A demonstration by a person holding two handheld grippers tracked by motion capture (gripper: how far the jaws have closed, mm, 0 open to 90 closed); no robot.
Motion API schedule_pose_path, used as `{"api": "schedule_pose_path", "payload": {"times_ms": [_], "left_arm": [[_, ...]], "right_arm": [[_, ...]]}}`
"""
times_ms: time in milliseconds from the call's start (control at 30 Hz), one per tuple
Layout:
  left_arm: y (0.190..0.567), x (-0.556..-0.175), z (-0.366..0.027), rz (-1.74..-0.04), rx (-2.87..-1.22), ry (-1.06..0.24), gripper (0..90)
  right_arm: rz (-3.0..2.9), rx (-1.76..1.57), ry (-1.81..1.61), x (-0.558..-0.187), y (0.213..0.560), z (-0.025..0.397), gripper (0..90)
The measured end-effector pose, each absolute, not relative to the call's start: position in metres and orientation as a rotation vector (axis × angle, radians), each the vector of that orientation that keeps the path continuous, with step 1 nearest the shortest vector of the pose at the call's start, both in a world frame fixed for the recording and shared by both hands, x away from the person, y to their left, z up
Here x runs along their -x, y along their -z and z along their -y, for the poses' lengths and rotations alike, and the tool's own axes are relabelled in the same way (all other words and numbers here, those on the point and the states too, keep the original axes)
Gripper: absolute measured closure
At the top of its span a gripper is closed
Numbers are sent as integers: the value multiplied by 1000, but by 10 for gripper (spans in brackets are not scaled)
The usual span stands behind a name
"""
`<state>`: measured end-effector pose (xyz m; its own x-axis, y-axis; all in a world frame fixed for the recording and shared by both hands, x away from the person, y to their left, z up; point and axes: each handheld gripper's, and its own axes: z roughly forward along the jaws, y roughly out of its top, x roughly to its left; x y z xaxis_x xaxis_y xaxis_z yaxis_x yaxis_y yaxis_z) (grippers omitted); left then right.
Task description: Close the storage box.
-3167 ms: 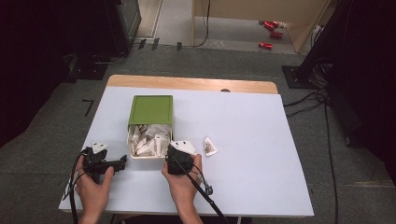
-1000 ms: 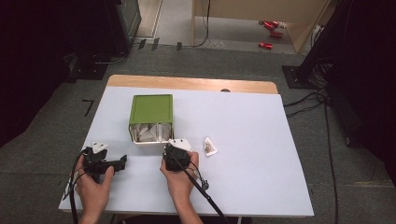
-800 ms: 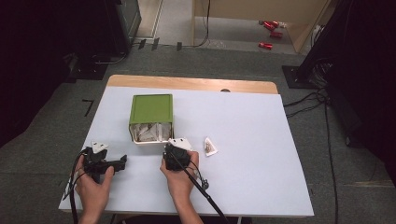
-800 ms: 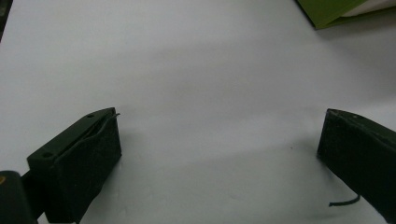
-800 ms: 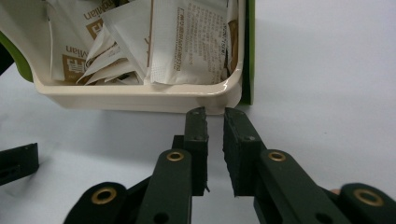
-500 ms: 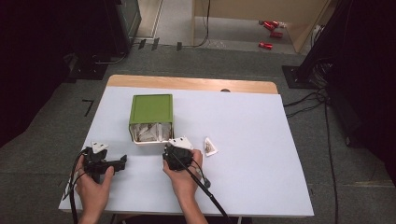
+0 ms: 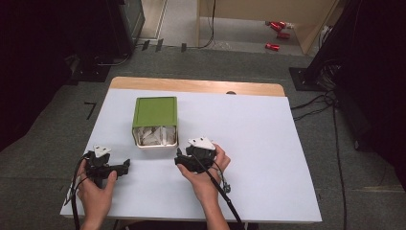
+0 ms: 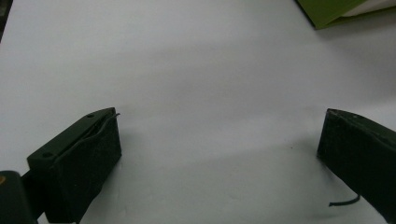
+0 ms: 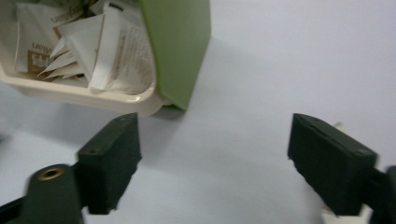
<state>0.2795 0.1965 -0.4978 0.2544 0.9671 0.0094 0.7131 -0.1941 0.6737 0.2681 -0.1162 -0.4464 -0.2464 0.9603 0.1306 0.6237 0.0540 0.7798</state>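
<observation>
A green box (image 7: 154,111) lies on its side on the white table (image 7: 268,143), its cream-rimmed mouth (image 7: 154,137) facing me and packed with paper sachets (image 9: 79,42). My right gripper (image 7: 181,160) is open just right of and nearer than that mouth; in the right gripper view (image 9: 212,140) the jaws stand wide apart over bare table, below the box's corner (image 9: 180,56). A white scrap (image 9: 339,126) peeks out behind the right-hand jaw. My left gripper (image 7: 123,166) rests open at the front left, nothing between its jaws (image 8: 219,135), the box corner (image 8: 327,9) far off.
A wooden strip (image 7: 191,85) runs along the table's far edge. The right gripper's cable (image 7: 221,187) trails back over the table toward me. Cables (image 7: 311,103) lie on the floor to the right, and red items (image 7: 277,28) on the floor behind.
The box's mouth shows less than 3.2 s ago. My right hand has drifted a little right, away from the rim, and now covers the loose sachet beside it. The left gripper has stayed put.
</observation>
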Motion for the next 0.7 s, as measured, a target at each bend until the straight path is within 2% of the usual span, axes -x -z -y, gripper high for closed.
{"api": "schedule_pose_path", "payload": {"times_ms": [167,233,700], "left_arm": [[498,-279,-196,-1520,-1979,-600,0],[498,-279,-196,-1520,-1979,-600,0],[498,-280,-196,-1520,-1979,-600,0]], "right_arm": [[-1869,-1604,-1106,-267,441,142,47],[-1879,-1587,-1096,-266,440,147,31],[-1808,-1636,-1037,-256,442,207,29]]}}
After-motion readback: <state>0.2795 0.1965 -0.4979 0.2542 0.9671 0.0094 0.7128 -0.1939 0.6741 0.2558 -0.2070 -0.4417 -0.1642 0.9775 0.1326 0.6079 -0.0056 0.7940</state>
